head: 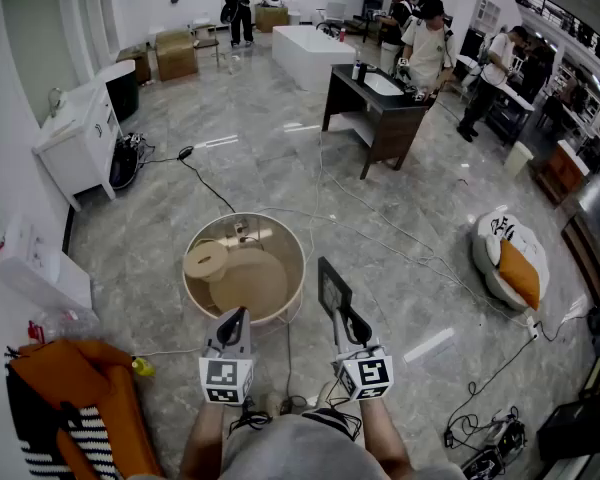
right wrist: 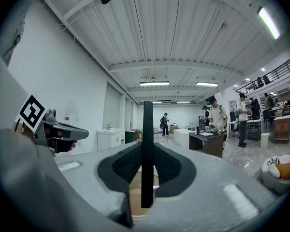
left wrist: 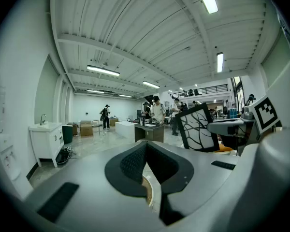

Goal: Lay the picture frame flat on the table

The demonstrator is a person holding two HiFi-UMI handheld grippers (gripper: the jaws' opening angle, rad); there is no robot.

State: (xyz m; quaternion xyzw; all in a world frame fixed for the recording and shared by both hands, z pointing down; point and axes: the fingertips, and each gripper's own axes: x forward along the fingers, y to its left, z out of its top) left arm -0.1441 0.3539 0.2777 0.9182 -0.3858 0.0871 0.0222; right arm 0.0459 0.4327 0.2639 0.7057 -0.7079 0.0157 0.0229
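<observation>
While the right gripper (head: pixel 344 315) clamps the frame (head: pixel 333 286) upright by one edge, the frame hangs just beside the table (head: pixel 300 268) rim.
It looks light, thin and stiff, and if glazed, fragile and slick on its face. The black border seems the safest hold, though an edge grip may let it swing when tipped flat. The left gripper (head: pixel 235 320) is closed on nothing. No brand or label is legible, only square markers on the grippers.
</observation>
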